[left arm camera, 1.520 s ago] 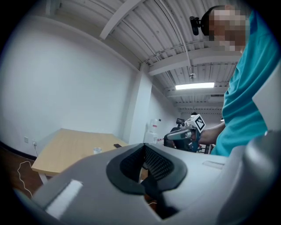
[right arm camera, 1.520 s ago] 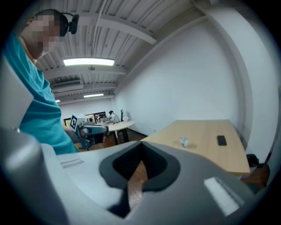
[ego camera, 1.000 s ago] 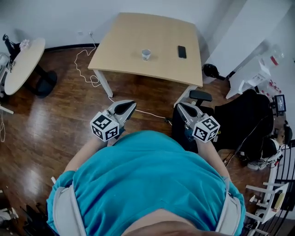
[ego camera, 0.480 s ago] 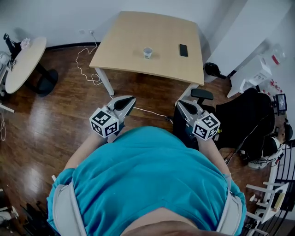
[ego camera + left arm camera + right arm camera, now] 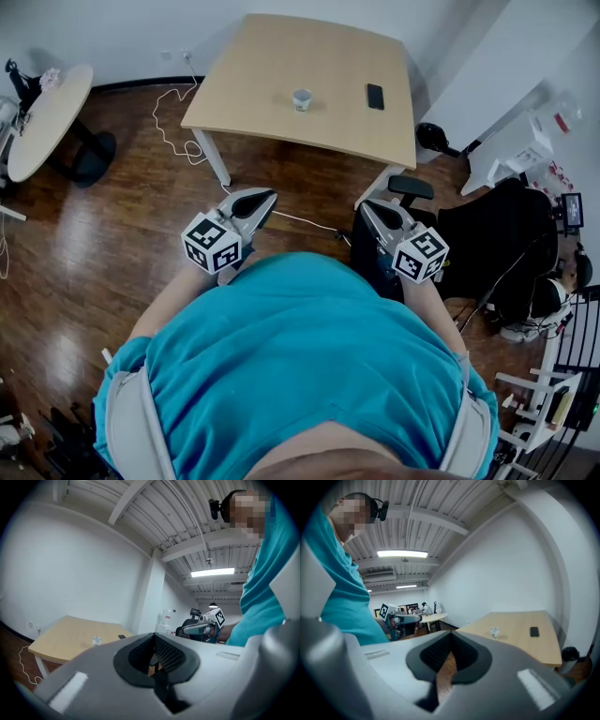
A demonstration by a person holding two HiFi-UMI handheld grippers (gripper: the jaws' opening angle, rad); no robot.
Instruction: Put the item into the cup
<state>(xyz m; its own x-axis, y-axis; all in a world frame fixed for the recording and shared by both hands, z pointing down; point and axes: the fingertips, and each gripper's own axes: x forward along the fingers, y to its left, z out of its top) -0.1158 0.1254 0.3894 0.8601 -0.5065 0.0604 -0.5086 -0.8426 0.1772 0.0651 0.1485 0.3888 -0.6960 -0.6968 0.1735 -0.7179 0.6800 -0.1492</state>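
Observation:
A small clear cup (image 5: 301,98) stands on the light wooden table (image 5: 272,56), far ahead of me. A black phone (image 5: 375,96) lies to its right. I hold both grippers close to my chest, well short of the table and over the floor. My left gripper (image 5: 265,197) is shut and holds nothing. My right gripper (image 5: 367,208) is also shut and holds nothing. The left gripper view shows the cup (image 5: 96,641) and the phone (image 5: 121,636) beyond its closed jaws. From the right gripper view, the cup (image 5: 494,631) and phone (image 5: 534,631) are in sight too.
A white cable (image 5: 178,141) trails over the wooden floor by the table's left leg. A round table (image 5: 47,117) stands at the left. A black office chair (image 5: 403,194) sits by the table's right corner, with more dark furniture (image 5: 497,244) to the right.
The table and cup have slid slightly up in the head view. Both grippers stay shut and near my chest.

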